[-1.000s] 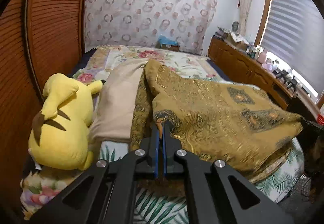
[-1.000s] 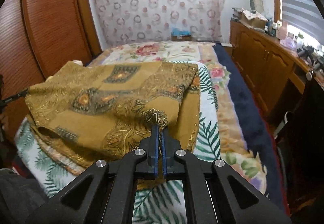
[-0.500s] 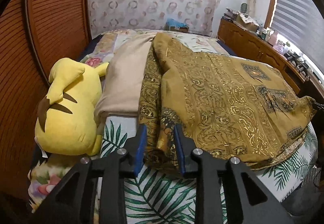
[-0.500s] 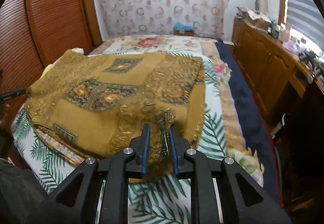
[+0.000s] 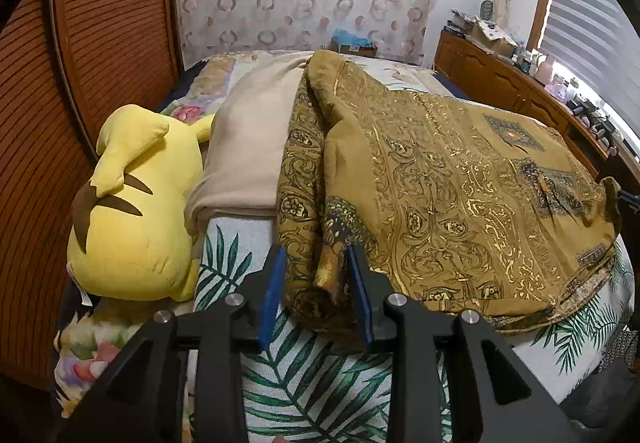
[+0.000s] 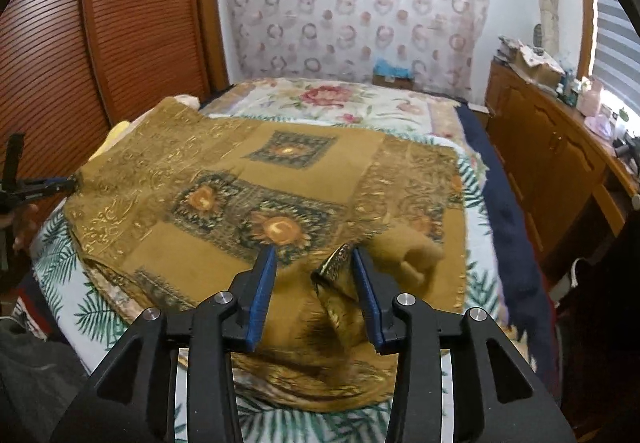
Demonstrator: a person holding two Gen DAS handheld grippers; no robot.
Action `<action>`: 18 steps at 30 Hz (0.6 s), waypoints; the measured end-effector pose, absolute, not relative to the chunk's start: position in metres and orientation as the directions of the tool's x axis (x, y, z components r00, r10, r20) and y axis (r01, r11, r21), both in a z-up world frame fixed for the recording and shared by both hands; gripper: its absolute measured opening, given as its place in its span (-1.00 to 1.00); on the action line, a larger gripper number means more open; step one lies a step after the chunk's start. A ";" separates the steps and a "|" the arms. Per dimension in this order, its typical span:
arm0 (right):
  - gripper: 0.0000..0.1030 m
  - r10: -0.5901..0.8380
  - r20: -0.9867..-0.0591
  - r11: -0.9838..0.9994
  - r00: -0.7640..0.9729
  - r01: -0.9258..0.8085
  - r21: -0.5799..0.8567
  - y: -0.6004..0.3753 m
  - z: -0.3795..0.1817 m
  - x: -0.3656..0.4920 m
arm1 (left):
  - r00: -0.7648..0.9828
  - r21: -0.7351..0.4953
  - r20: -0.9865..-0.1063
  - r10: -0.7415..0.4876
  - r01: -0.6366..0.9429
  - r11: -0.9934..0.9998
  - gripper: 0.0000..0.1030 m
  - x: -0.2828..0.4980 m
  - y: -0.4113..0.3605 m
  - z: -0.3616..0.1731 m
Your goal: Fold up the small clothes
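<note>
i have my left gripper point(image 5: 316, 291) and right gripper point(image 6: 314, 293) both spread wide, corners of the mustard gold-patterned garment point(image 6: 240, 211) lying loose between them, so the fold settles flat on the palm-leaf bedspread point(image 5: 316, 375).

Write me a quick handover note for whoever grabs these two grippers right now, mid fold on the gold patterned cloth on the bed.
Left gripper: open, fingers either side of a bunched edge of the gold patterned cloth, gripping nothing.
Right gripper: open, with a loose corner of the cloth between its fingers, not clamped.
The cloth lies doubled over on the palm-print bedspread, its layers roughly stacked. A beige pillow and a yellow plush toy sit beside it on the left.
Done: one fold laid down and let go.
Left: probably regrip the edges, fold again to a smaller size, and smooth the bunched corners.
</note>
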State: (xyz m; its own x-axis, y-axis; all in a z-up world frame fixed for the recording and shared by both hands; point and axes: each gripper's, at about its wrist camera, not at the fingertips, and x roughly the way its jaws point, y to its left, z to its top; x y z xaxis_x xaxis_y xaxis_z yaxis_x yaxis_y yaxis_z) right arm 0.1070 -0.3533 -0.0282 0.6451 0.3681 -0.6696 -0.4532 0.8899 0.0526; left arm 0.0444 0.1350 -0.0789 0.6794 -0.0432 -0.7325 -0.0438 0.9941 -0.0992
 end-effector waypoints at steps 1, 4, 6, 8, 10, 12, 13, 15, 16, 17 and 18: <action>-0.23 0.371 -0.673 0.887 0.639 -0.459 0.054 -0.351 -0.031 0.107 | 0.678 -0.101 -0.734 -0.043 -0.047 0.994 -0.40 0.045 0.135 -0.080; -0.09 0.388 -0.686 0.874 0.615 -0.481 0.063 -0.335 -0.042 0.107 | 0.670 -0.105 -0.741 -0.042 -0.054 0.993 -0.36 0.045 0.137 -0.085; 0.00 0.396 -0.692 0.867 0.603 -0.494 0.065 -0.326 -0.048 0.108 | 0.666 -0.112 -0.745 -0.046 -0.057 0.992 -0.36 0.047 0.139 -0.088; 0.01 0.400 -0.702 0.858 0.590 -0.509 0.061 -0.314 -0.054 0.111 | 0.662 -0.122 -0.748 -0.051 -0.061 0.991 -0.35 0.049 0.141 -0.092; 0.02 0.398 -0.713 0.851 0.577 -0.522 0.053 -0.301 -0.062 0.115 | 0.657 -0.125 -0.752 -0.053 -0.064 0.990 -0.33 0.050 0.142 -0.095; 0.03 0.402 -0.720 0.845 0.565 -0.531 0.055 -0.292 -0.067 0.118 | 0.651 -0.131 -0.757 -0.056 -0.066 0.989 -0.32 0.051 0.143 -0.097; 0.03 0.396 -0.729 0.843 0.558 -0.535 0.048 -0.284 -0.071 0.121 | 0.649 -0.132 -0.758 -0.057 -0.067 0.989 -0.31 0.051 0.144 -0.098; 0.04 0.380 -0.743 0.844 0.551 -0.535 0.034 -0.275 -0.077 0.125 | 0.646 -0.139 -0.761 -0.062 -0.068 0.988 -0.30 0.052 0.145 -0.100; 0.04 0.374 -0.753 0.841 0.541 -0.540 0.030 -0.268 -0.081 0.127 | 0.645 -0.142 -0.762 -0.065 -0.069 0.987 -0.29 0.052 0.146 -0.101; 0.04 0.371 -0.758 0.839 0.536 -0.543 0.027 -0.265 -0.083 0.127 | 0.642 -0.145 -0.764 -0.067 -0.070 0.987 -0.28 0.053 0.147 -0.102; 0.06 0.364 -0.766 0.838 0.530 -0.545 0.021 -0.259 -0.086 0.128 | 0.640 -0.146 -0.765 -0.068 -0.069 0.987 -0.27 0.053 0.146 -0.102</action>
